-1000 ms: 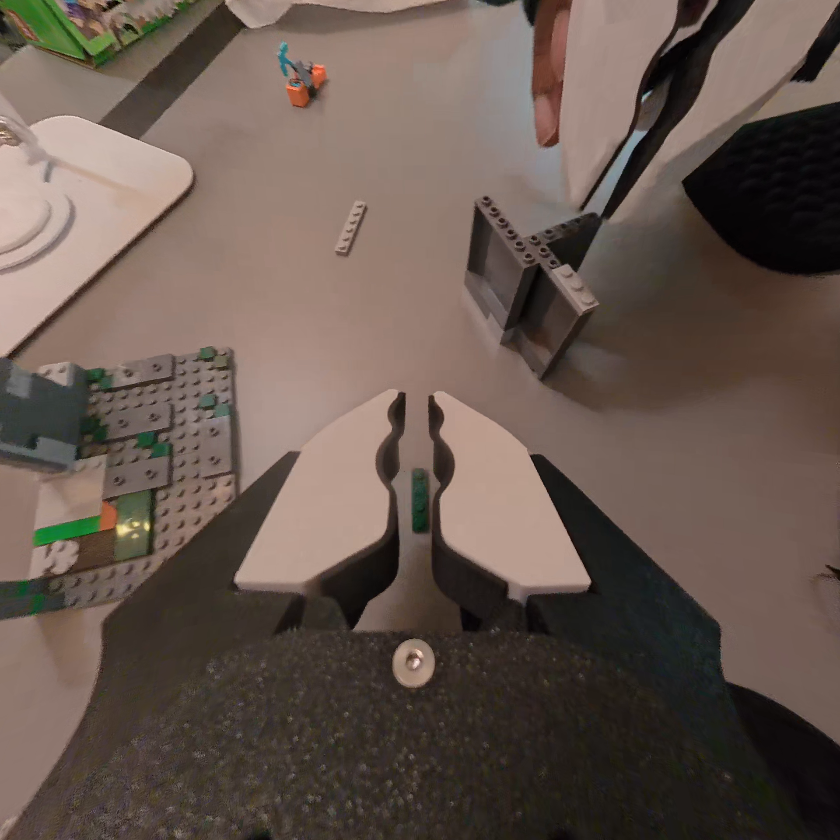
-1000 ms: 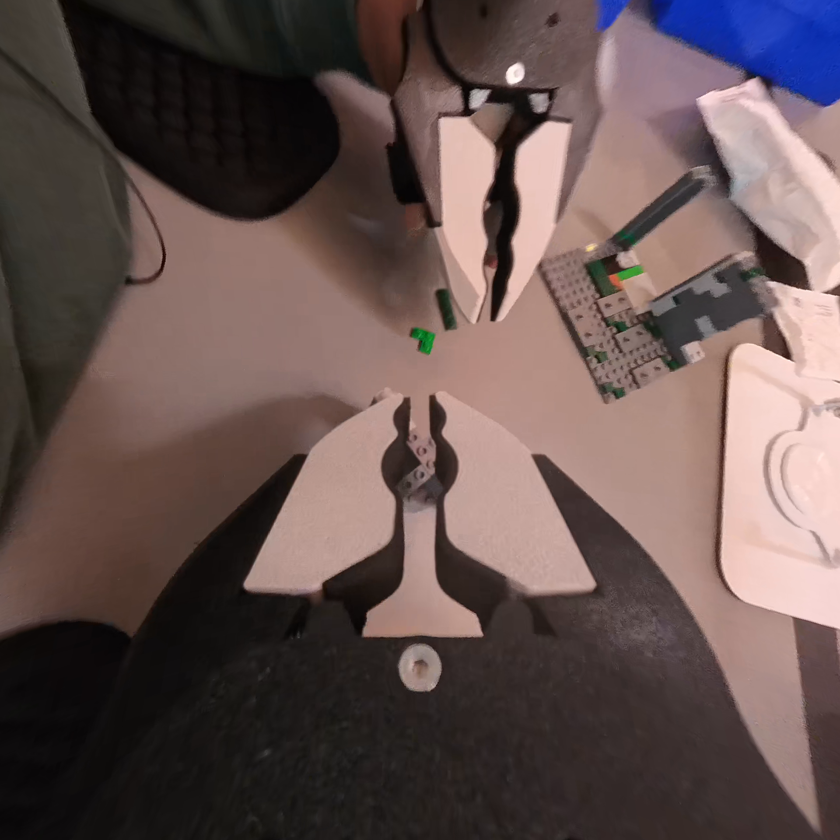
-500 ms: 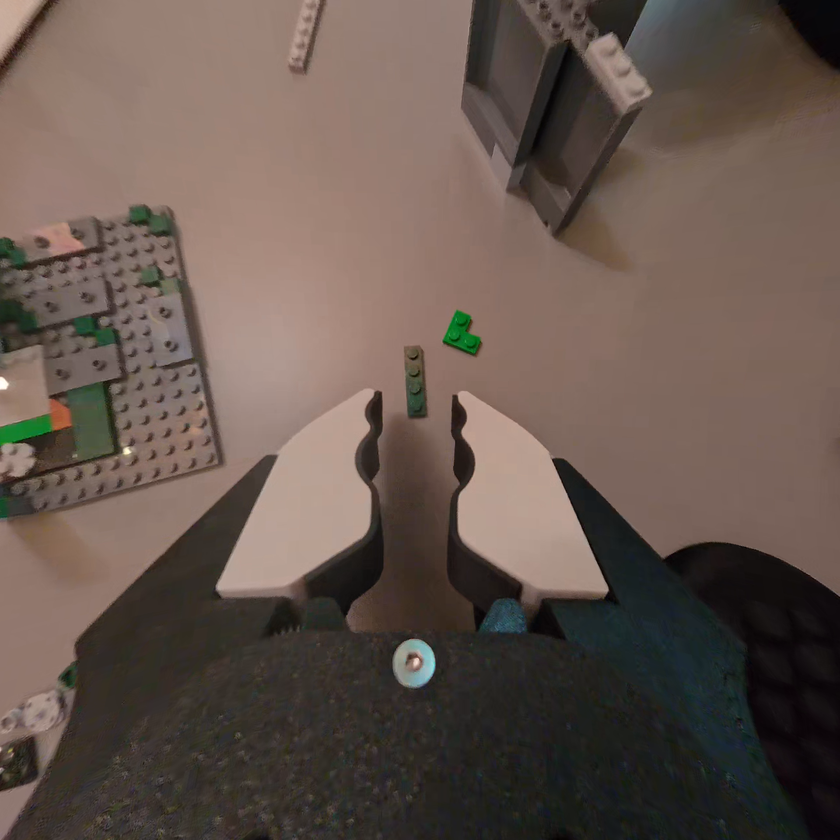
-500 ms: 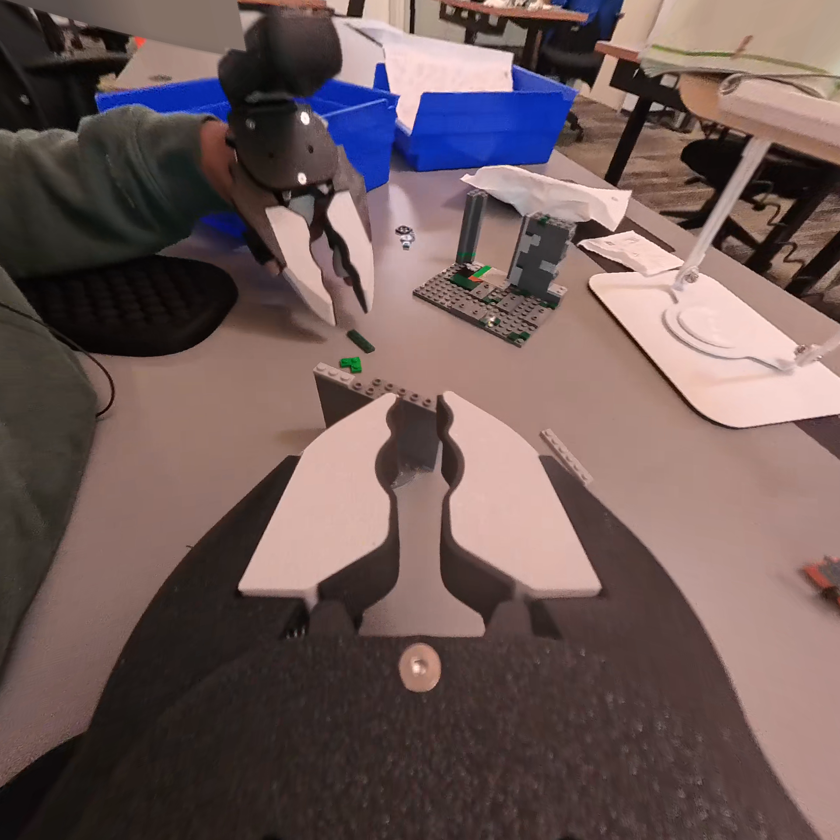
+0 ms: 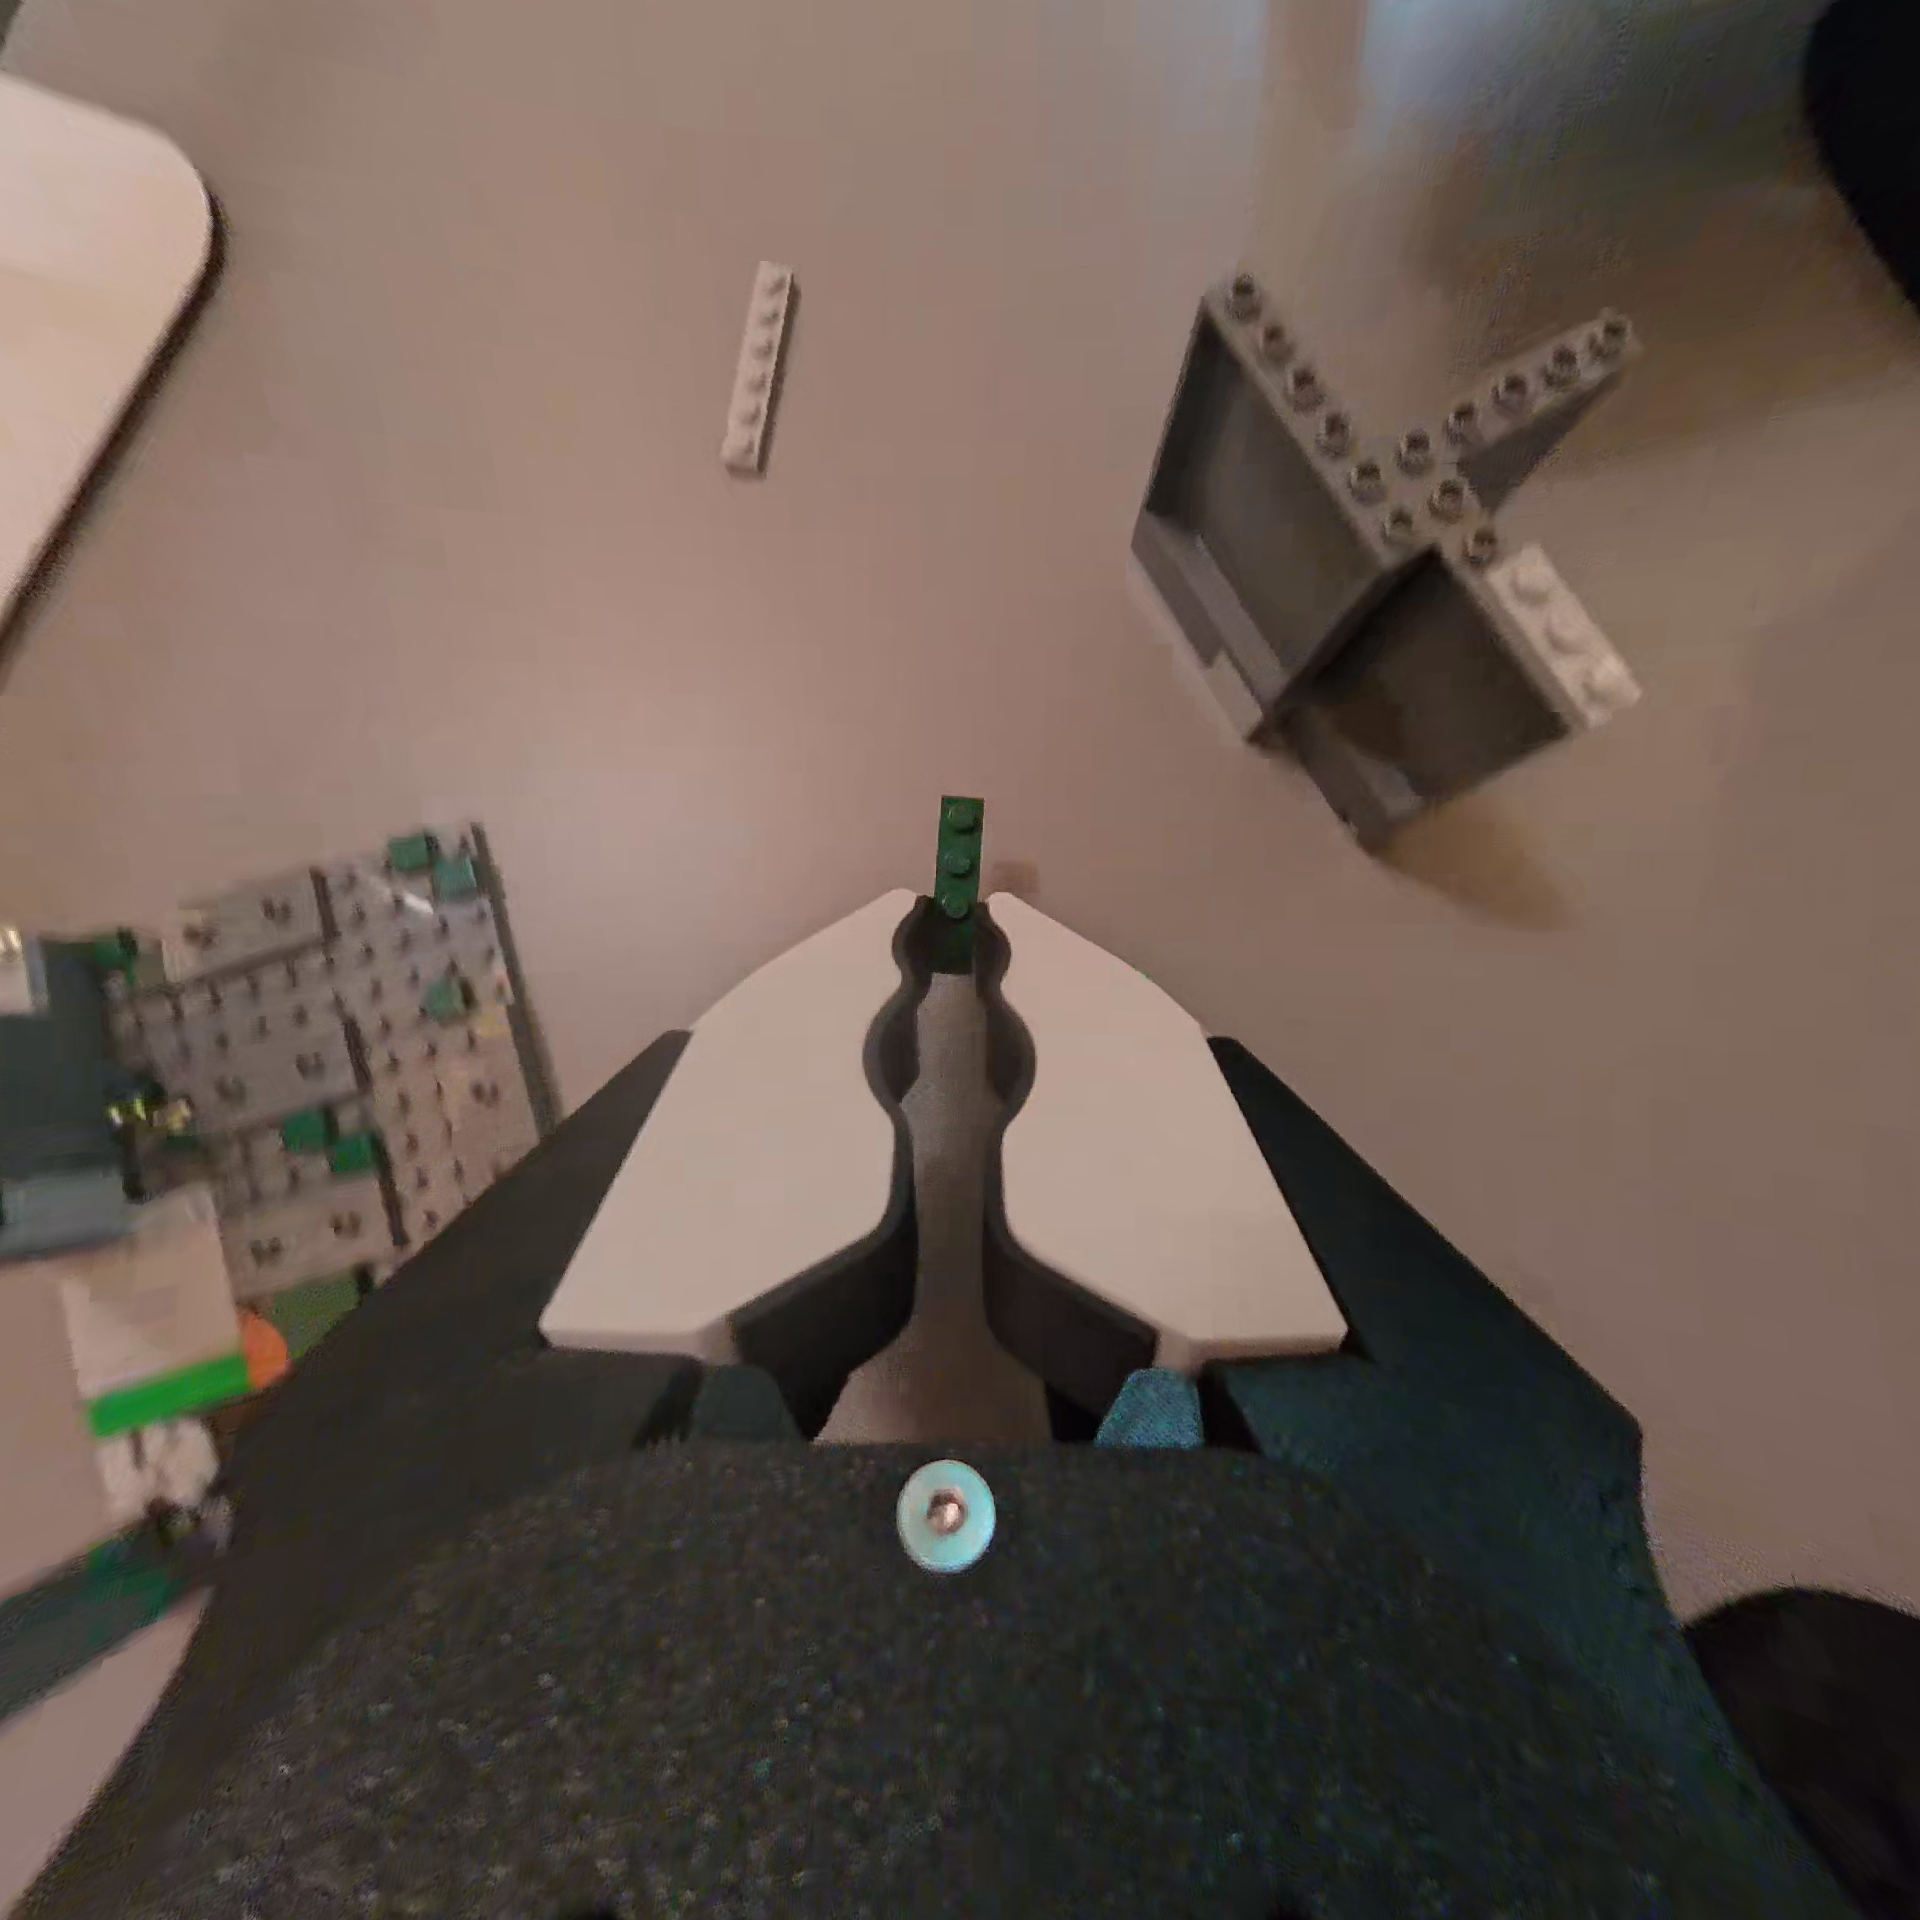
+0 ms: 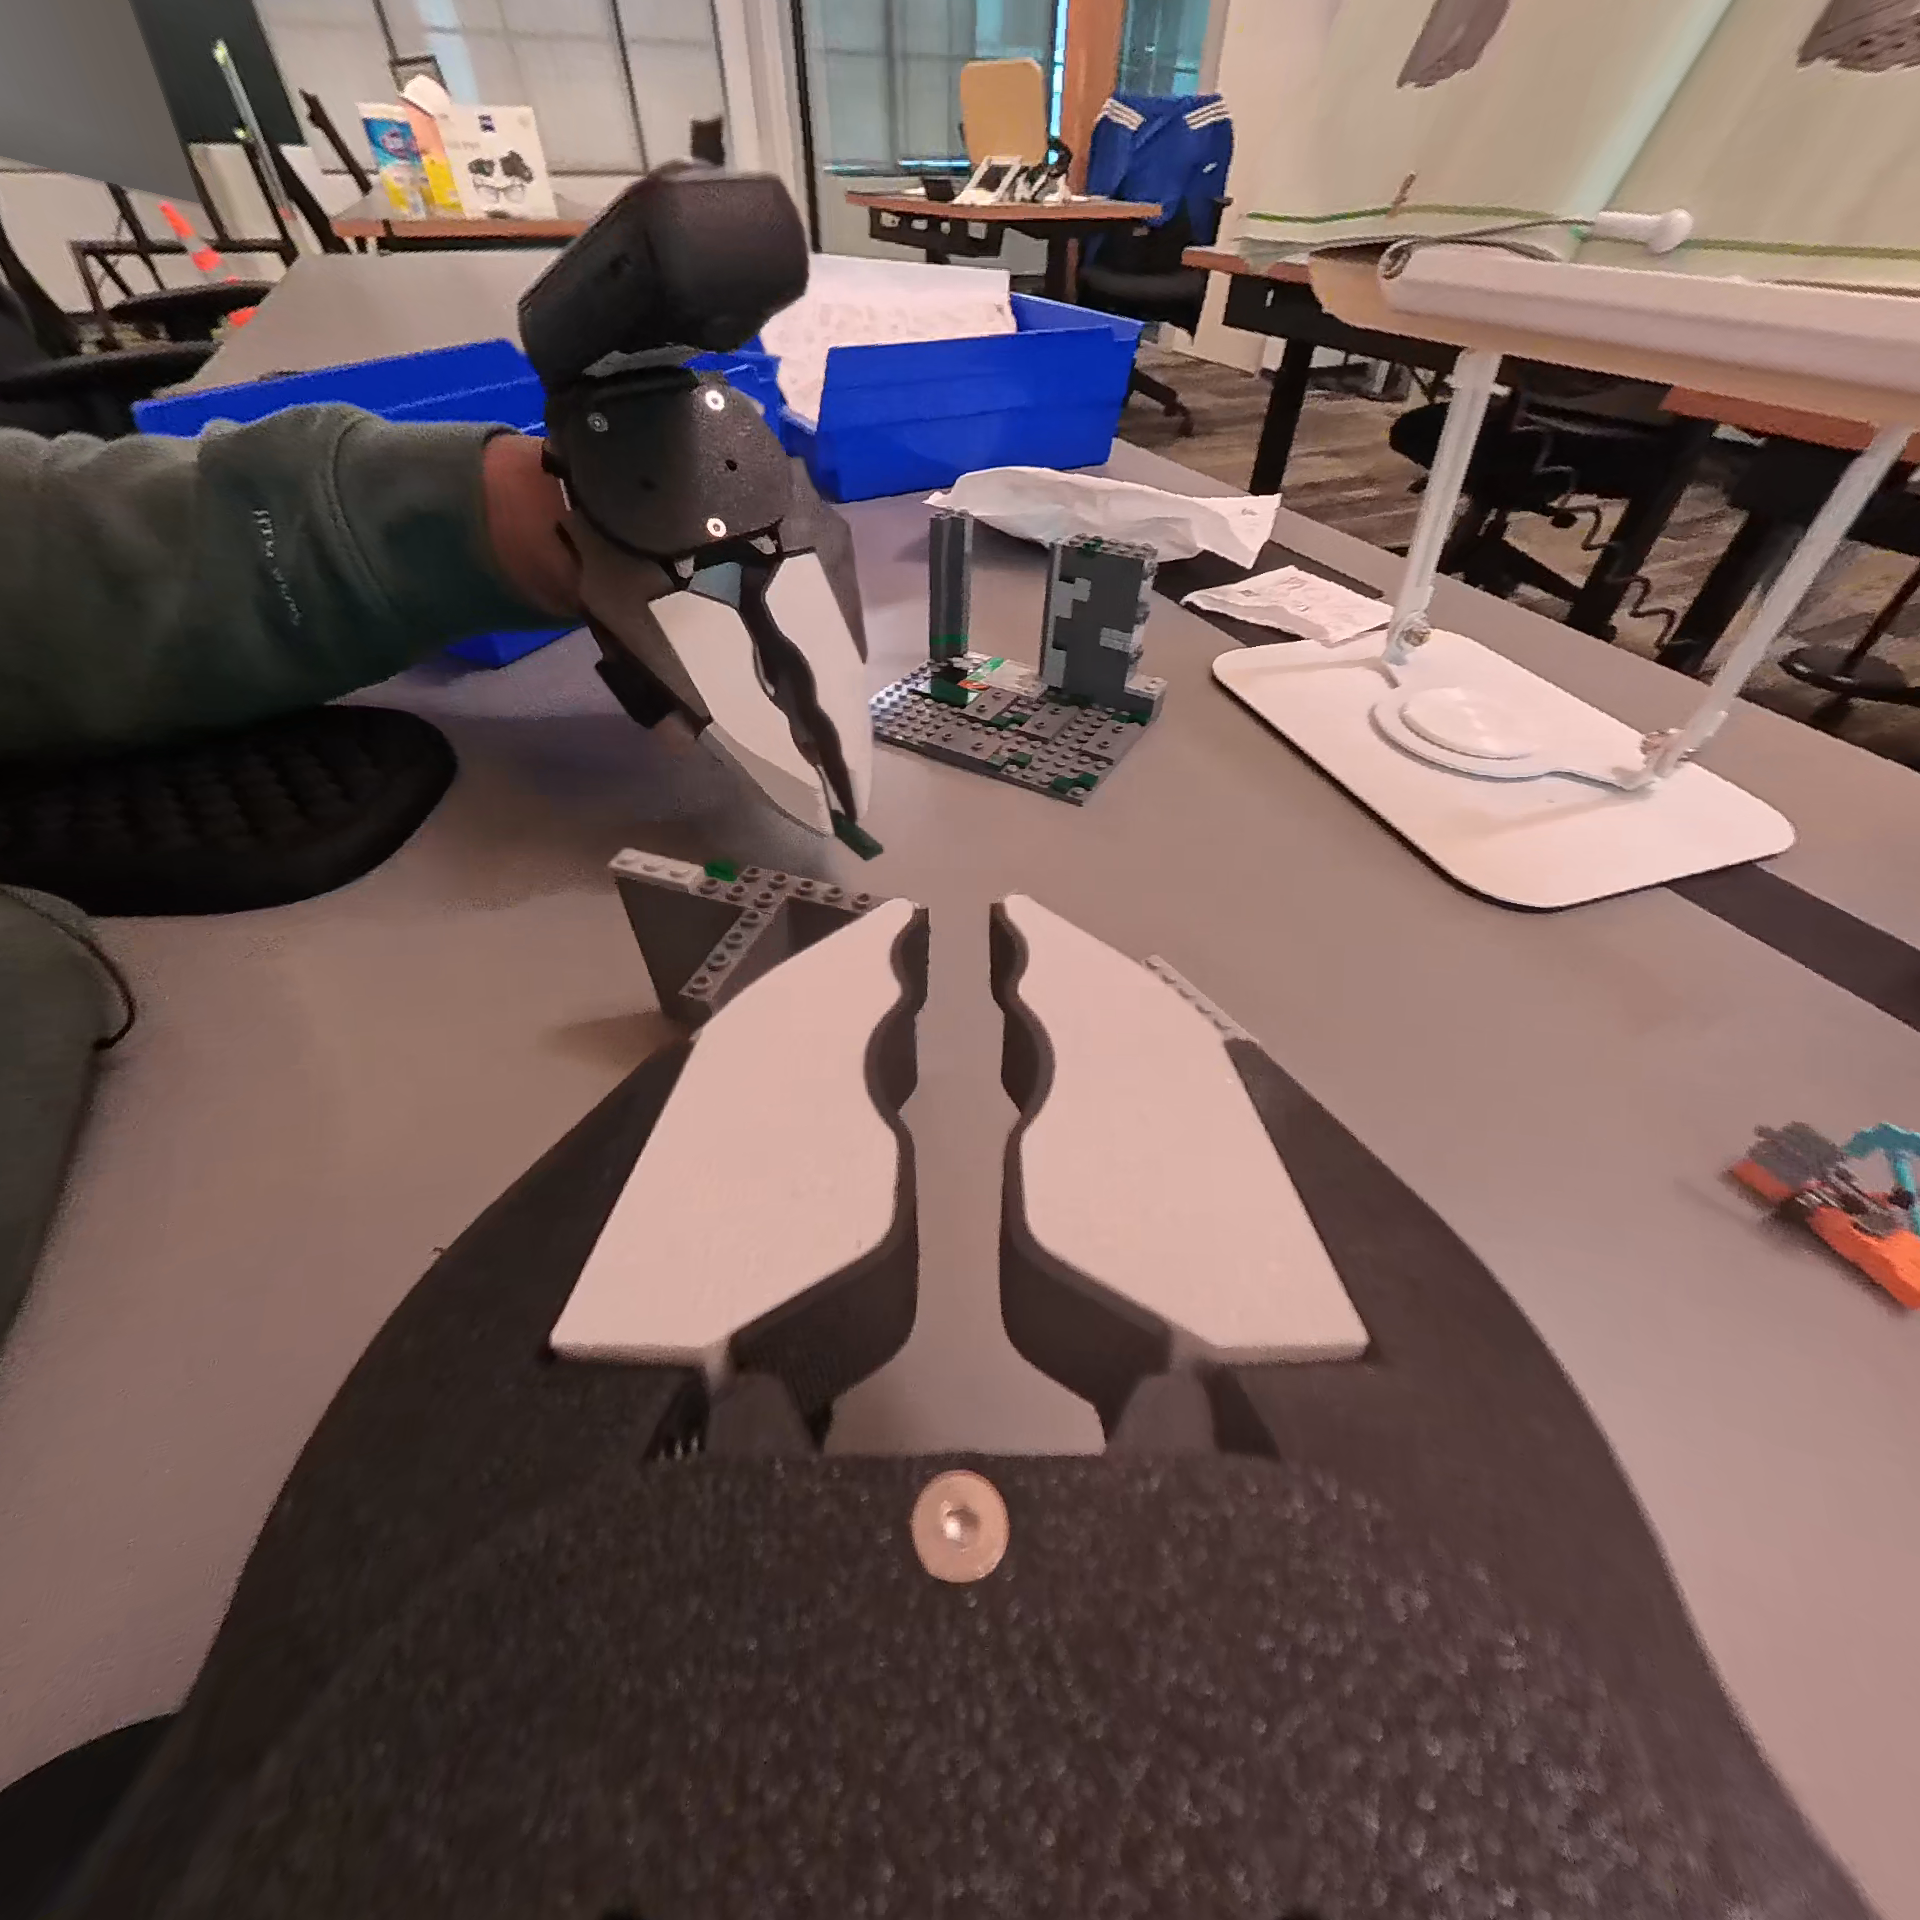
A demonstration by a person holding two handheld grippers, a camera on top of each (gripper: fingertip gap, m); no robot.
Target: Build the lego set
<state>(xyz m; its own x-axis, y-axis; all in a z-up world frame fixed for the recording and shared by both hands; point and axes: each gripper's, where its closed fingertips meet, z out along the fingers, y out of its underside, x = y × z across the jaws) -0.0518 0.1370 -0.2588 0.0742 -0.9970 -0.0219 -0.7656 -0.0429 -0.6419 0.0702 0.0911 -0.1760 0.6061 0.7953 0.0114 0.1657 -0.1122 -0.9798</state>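
Observation:
My left gripper point(image 5: 956, 920) is shut on one end of a dark green 1x4 plate point(image 5: 958, 852) and holds it above the table; the right wrist view also shows the gripper point(image 6: 836, 805) and the plate point(image 6: 857, 840). A grey wall assembly point(image 5: 1382, 540) stands on the table to the right, and shows in the right wrist view point(image 6: 717, 935) too. My right gripper point(image 6: 956, 920) is slightly open and empty, just in front of that wall. The grey baseplate build point(image 5: 343, 1081) with two towers point(image 6: 1018, 717) is to the left.
A light grey long plate point(image 5: 762, 369) lies ahead. A small bright green piece point(image 6: 717, 868) shows at the wall's top edge. A white lamp base point(image 6: 1496, 769), blue bins point(image 6: 966, 384), a black pad point(image 6: 208, 800) and an orange-teal piece point(image 6: 1839, 1195) ring the area. The tips of one gripper are about 15 cm away from the tips of the other.
My left gripper closed on the dark green plate and lifted it off the table. My right gripper let go of the grey wall assembly and drew back from it.

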